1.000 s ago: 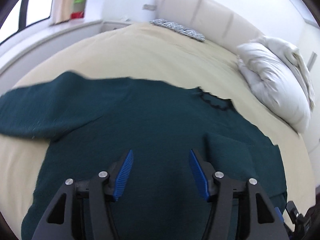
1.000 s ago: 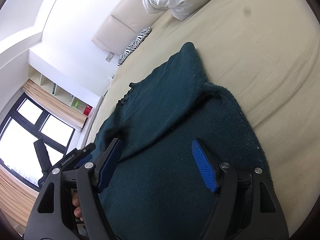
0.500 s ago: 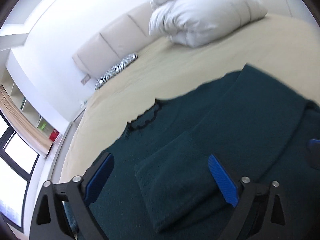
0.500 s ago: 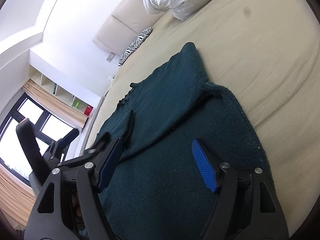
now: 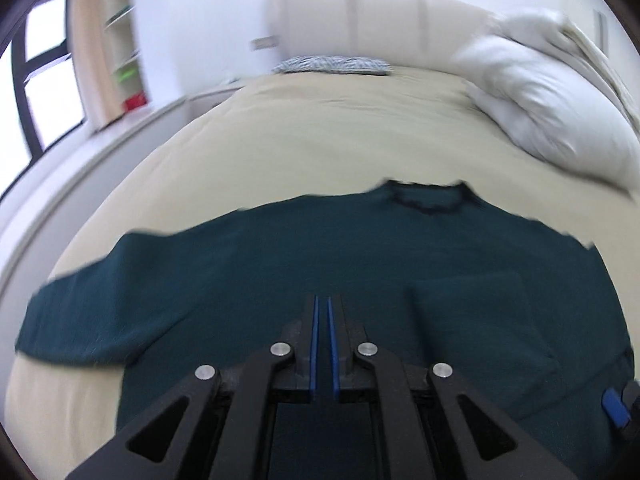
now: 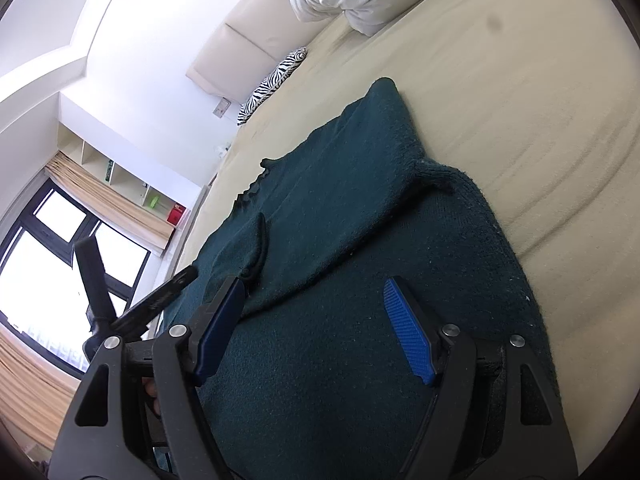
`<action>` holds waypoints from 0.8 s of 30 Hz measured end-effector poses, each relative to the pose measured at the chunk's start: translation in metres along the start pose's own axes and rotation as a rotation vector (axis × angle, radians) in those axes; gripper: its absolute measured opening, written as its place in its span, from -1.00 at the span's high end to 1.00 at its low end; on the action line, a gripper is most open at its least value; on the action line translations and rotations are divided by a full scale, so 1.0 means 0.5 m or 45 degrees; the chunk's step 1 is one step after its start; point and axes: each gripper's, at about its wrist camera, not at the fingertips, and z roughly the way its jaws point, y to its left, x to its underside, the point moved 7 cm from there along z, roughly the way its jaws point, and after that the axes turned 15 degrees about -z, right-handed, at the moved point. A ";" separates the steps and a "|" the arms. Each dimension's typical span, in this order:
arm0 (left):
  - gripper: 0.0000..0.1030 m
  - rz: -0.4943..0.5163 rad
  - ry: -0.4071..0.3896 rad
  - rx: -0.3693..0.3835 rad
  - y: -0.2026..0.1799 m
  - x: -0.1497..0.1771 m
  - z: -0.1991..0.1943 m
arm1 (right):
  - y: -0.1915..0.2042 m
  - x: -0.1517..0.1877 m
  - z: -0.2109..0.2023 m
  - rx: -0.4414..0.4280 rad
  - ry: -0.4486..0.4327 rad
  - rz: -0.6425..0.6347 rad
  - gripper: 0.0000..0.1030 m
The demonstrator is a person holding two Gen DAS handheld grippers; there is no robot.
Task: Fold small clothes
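A dark teal knit sweater [image 5: 320, 256] lies flat on the beige bed [image 5: 320, 128], neck hole away from me. Its right sleeve [image 5: 476, 340] is folded in over the body; its left sleeve [image 5: 104, 300] stretches out to the left. My left gripper [image 5: 322, 312] hovers over the sweater's middle with its blue pads nearly together and nothing between them. My right gripper [image 6: 312, 312] is open and empty above the sweater's [image 6: 340, 280] lower right part. The left gripper's black frame [image 6: 132, 300] shows at the left in the right wrist view.
White pillows [image 5: 552, 100] are piled at the bed's far right. A zebra-print cushion [image 5: 332, 65] lies by the cream headboard [image 5: 360, 20]. A window [image 5: 44, 92] and shelves [image 5: 124, 52] are at the left beyond the bed edge.
My left gripper has swung back to face the sweater's middle and its jaws have closed from wide open to nearly together. My right gripper has barely moved and stays open.
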 end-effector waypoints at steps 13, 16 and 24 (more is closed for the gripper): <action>-0.40 0.924 -0.204 0.057 -0.285 0.146 -0.029 | -0.002 -0.003 0.009 -0.006 -0.004 0.003 -0.40; 0.65 0.793 -0.097 0.033 -0.268 0.115 0.019 | -0.002 -0.004 0.012 -0.005 -0.003 0.002 -0.40; 0.98 0.352 -0.035 0.146 -0.136 0.042 0.012 | 0.001 -0.004 0.016 -0.002 -0.002 -0.001 -0.41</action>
